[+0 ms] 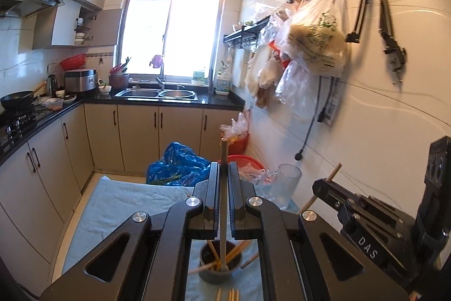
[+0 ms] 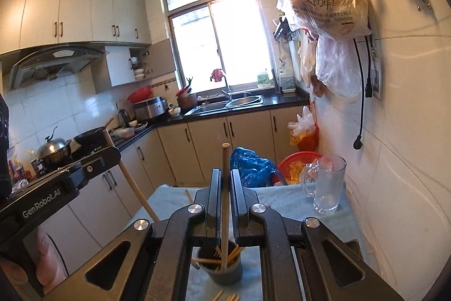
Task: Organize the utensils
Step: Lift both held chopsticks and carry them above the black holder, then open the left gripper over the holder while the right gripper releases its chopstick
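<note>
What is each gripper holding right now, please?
Left gripper: shut on a chopstick above the cup.
Right gripper: shut on a chopstick.

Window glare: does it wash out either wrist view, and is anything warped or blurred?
Left wrist view: the window blows out to white, the sink below stays readable; cabinets bow at the edges. Right wrist view: the same window is overexposed, the wall tiles curve from fisheye distortion, and the glass mug looks sharp.
</note>
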The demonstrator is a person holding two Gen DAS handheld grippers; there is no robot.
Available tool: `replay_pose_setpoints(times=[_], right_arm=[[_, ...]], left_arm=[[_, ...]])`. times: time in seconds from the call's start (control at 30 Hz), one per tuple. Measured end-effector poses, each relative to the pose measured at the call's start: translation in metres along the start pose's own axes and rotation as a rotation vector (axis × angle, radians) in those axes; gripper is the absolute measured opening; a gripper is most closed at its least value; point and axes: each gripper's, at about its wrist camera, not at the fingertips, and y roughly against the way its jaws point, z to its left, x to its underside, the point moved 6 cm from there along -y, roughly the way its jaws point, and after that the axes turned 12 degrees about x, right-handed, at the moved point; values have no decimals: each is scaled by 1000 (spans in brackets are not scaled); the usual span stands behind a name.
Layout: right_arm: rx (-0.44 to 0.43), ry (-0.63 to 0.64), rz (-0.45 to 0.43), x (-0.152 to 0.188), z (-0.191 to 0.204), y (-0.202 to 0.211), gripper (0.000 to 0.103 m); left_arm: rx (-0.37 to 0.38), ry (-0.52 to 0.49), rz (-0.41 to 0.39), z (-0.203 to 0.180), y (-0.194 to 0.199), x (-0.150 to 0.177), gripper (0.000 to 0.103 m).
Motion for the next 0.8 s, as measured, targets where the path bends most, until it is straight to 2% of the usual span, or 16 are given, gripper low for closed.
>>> replay_pose_setpoints(times=[0.1, 0.3, 0.43, 0.5, 0.53, 0.57, 0.6, 0.67, 0.8], right_arm=[[14, -13, 21, 6, -1, -24, 7], [32, -33, 146, 39, -10, -74, 7], [37, -39, 200, 54, -17, -96, 7], [31, -43, 210, 56, -20, -102, 8], [25, -44, 213, 57, -20, -103, 8], [26, -45, 215, 57, -21, -105, 13], [32, -45, 213, 57, -21, -105, 18], [32, -51, 203, 55, -22, -104, 45], [37, -51, 182, 51, -23, -92, 48]], left_arm=[[-20, 16, 34, 13, -25, 6, 5], [-36, 65, 164, 36, -70, 42, 5], [-29, 84, 174, 41, -75, 48, 5], [-17, 86, 166, 40, -71, 47, 9], [-12, 86, 164, 40, -68, 47, 17], [-9, 87, 158, 39, -65, 46, 27], [-9, 89, 148, 39, -61, 45, 30], [-5, 86, 130, 36, -50, 43, 34], [12, 73, 113, 29, -23, 41, 35]])
